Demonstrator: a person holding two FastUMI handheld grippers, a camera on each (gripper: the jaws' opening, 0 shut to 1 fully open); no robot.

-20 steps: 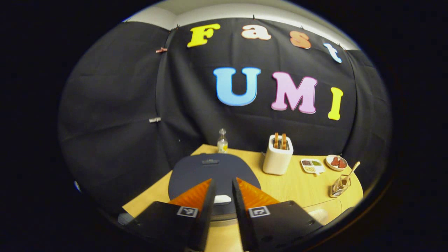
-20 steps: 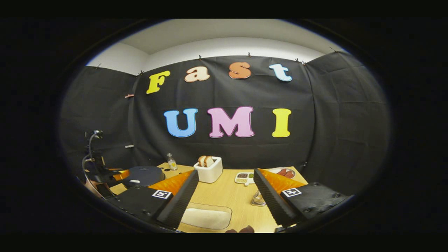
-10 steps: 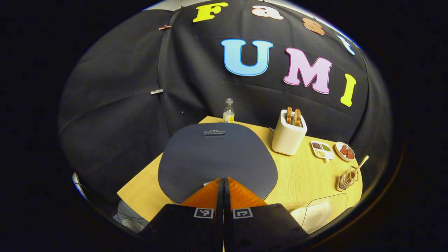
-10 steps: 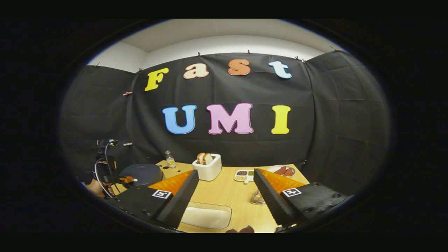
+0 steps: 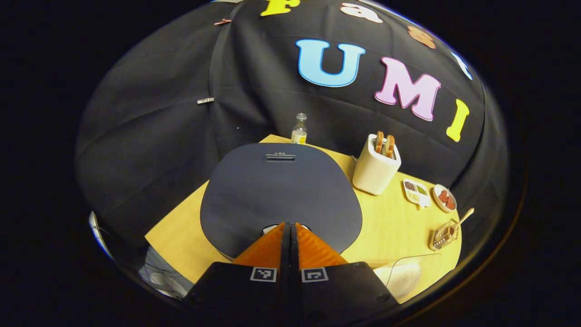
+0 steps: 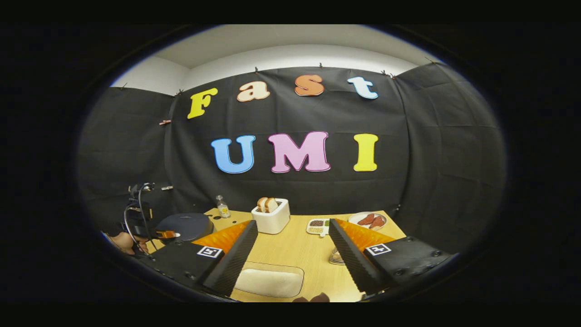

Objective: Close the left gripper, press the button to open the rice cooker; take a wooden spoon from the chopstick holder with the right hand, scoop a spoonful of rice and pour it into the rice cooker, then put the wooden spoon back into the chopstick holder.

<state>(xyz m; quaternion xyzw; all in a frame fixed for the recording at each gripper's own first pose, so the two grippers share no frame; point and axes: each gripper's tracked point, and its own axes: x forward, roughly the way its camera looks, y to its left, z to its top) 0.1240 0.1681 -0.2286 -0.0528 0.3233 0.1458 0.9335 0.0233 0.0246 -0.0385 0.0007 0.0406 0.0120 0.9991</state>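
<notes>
The rice cooker [image 5: 281, 190] has a dark, rounded lid, which is down. My left gripper [image 5: 288, 225] is shut with nothing between its fingers. Its tips sit at the lid's front edge, on the pale button [image 5: 268, 228]. At the far right stands the wire chopstick holder [image 5: 441, 235] with the wooden spoon [image 5: 462, 217] leaning in it. In the right gripper view my right gripper [image 6: 292, 223] hangs open above the clear rice container [image 6: 270, 281]. The chopstick holder [image 6: 337, 258] is half hidden behind its right finger. The left gripper [image 6: 164, 234] touches the rice cooker [image 6: 186, 225] at far left.
A white toaster [image 5: 374, 169] with two slices stands behind the cooker, with a small bottle [image 5: 298, 131] at the back edge. A divided dish [image 5: 415, 193] and a plate [image 5: 445, 198] lie at the right. The rice container [image 5: 404, 277] sits near the table's front edge.
My left gripper shut its fingers and came forward and down, so its tips now rest on the button. The right gripper has hardly moved.
</notes>
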